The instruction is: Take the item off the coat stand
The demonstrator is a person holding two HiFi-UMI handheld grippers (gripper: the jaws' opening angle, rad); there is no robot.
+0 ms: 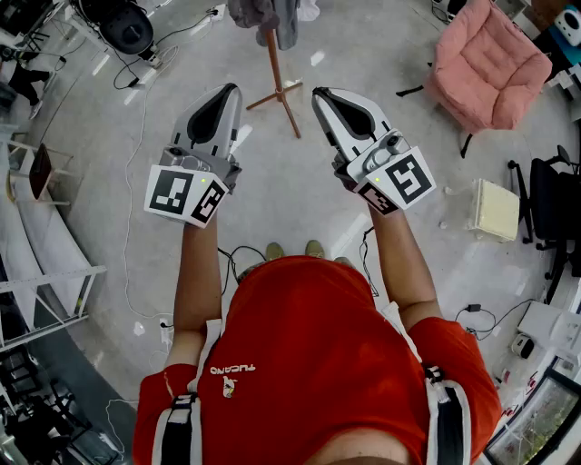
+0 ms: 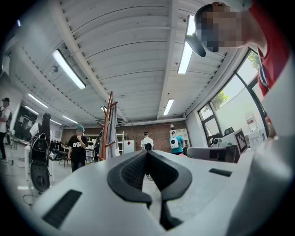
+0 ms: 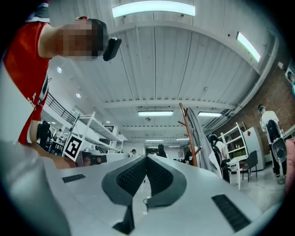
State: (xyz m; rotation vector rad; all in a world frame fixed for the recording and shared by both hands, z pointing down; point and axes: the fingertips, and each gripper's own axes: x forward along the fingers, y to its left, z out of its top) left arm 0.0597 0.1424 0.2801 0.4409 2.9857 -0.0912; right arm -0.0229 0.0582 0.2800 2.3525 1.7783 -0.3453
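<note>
Left tongs (image 1: 231,89) and right tongs (image 1: 320,93), both closed and empty, point toward the top-centre wooden coat stand (image 1: 275,65) carrying a grey garment (image 1: 285,25).

This is a big open lab or workshop hall. A ribbed white ceiling (image 2: 129,46) carries long strip lights (image 2: 69,69), the far wall (image 2: 159,130) is brick, and tall windows (image 2: 233,101) line one side. The floor (image 1: 300,191) is bare grey concrete with cables (image 1: 127,218) trailing across it. White shelves (image 3: 97,129) stand along a wall. An office chair (image 1: 554,204), a pink armchair (image 1: 490,59) and a wooden coat stand (image 1: 280,82) sit about loosely. Several people (image 2: 78,148) stand around the hall.
</note>
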